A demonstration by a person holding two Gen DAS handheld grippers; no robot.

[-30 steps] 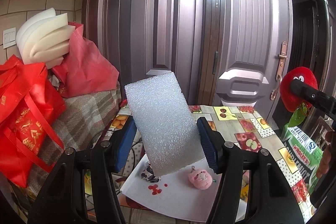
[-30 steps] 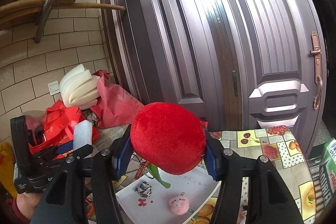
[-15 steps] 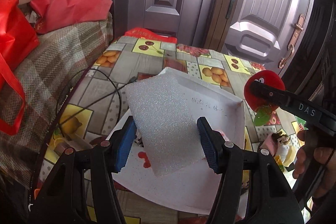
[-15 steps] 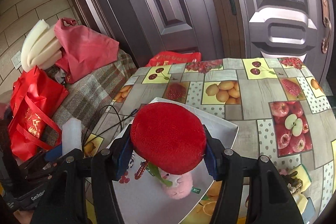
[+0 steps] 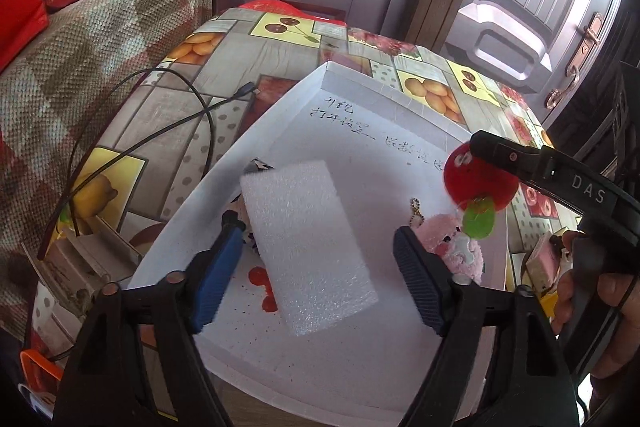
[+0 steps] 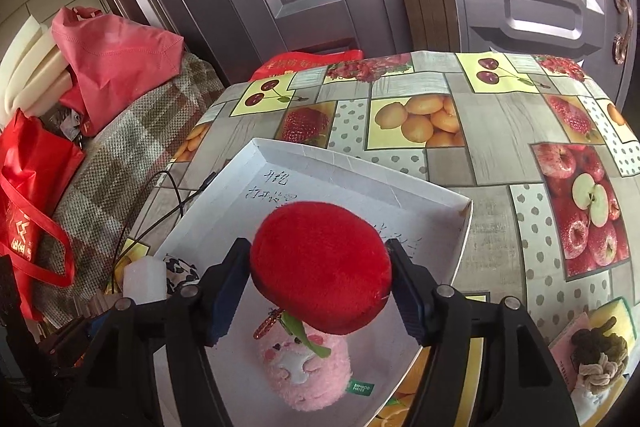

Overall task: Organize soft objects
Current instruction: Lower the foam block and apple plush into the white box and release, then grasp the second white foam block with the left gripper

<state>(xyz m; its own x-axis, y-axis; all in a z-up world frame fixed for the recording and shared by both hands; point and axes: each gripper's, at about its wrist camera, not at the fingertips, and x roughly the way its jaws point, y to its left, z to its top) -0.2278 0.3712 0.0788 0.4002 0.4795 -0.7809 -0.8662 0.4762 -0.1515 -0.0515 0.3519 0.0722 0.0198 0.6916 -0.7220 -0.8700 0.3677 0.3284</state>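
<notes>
Now both tongs, lower than before, are opening: left tongs (image 5: 316, 267) clear of the foam block (image 5: 308, 247), right tongs (image 6: 316, 291) freeing the red plush (image 6: 320, 267).

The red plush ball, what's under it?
Under the red plush ball lies a pink plush toy in the white tray. The ball covers the toy's top.

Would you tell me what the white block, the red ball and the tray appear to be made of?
White block: likely expanded foam, with a grainy, sparkly matte surface. Red ball: plush fabric with a short fuzzy nap. Tray: probably white cardboard, with thin folded walls and handwriting inside.
</notes>
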